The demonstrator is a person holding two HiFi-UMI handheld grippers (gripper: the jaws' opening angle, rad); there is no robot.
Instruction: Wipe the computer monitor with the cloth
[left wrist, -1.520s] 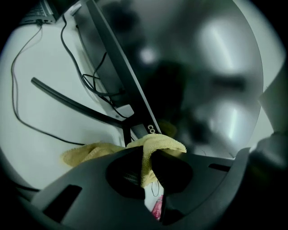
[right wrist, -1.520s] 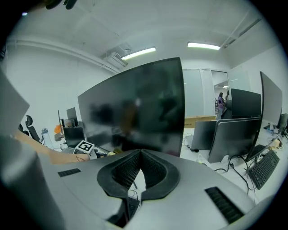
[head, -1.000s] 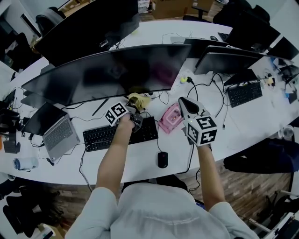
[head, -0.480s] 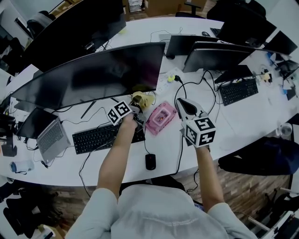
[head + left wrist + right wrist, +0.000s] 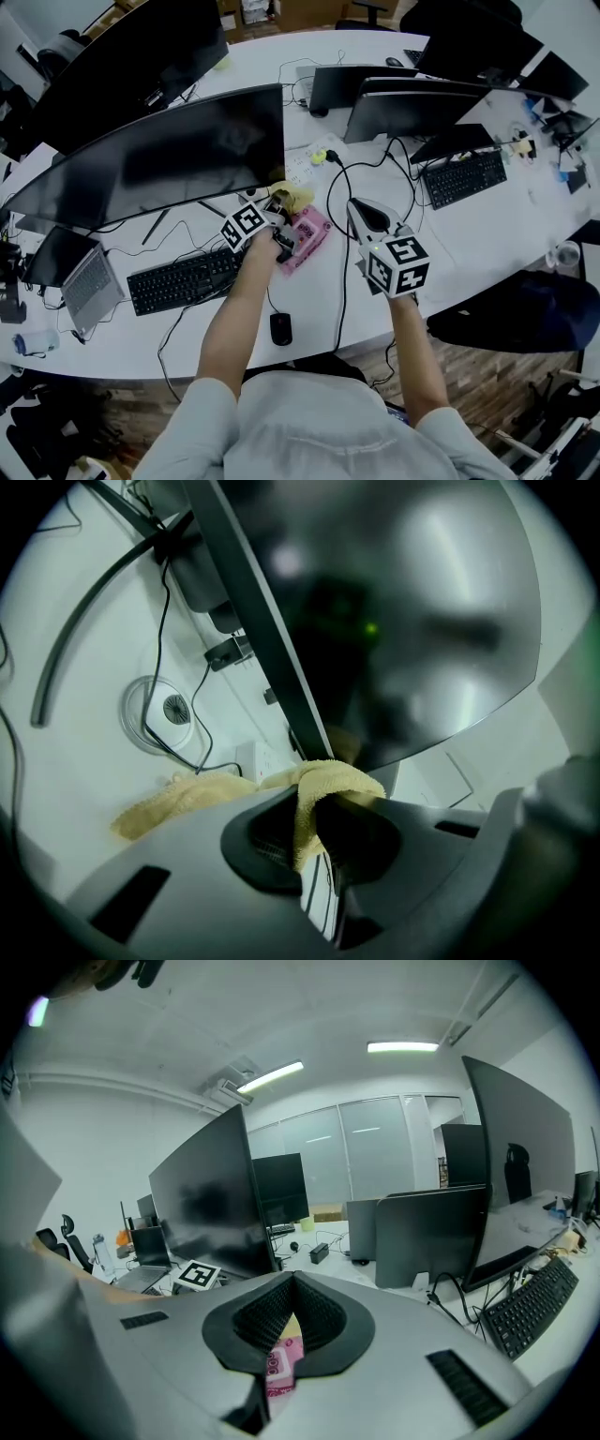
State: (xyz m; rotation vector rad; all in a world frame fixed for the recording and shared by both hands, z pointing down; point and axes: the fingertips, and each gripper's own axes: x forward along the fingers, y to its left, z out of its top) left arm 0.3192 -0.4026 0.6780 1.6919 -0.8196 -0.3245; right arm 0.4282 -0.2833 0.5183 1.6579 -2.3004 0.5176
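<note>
Cloth clamped in left gripper, beside monitor.

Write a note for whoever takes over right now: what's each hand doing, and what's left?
Left hand-held gripper: shut on the yellow cloth, at the curved monitor's lower right corner.
Right hand-held gripper: shut, holding nothing; the pink pack lies beyond its jaws.
Done: cloth is picked up and at the screen.
Left: wipe the screen; how much is already wiped does not show.
</note>
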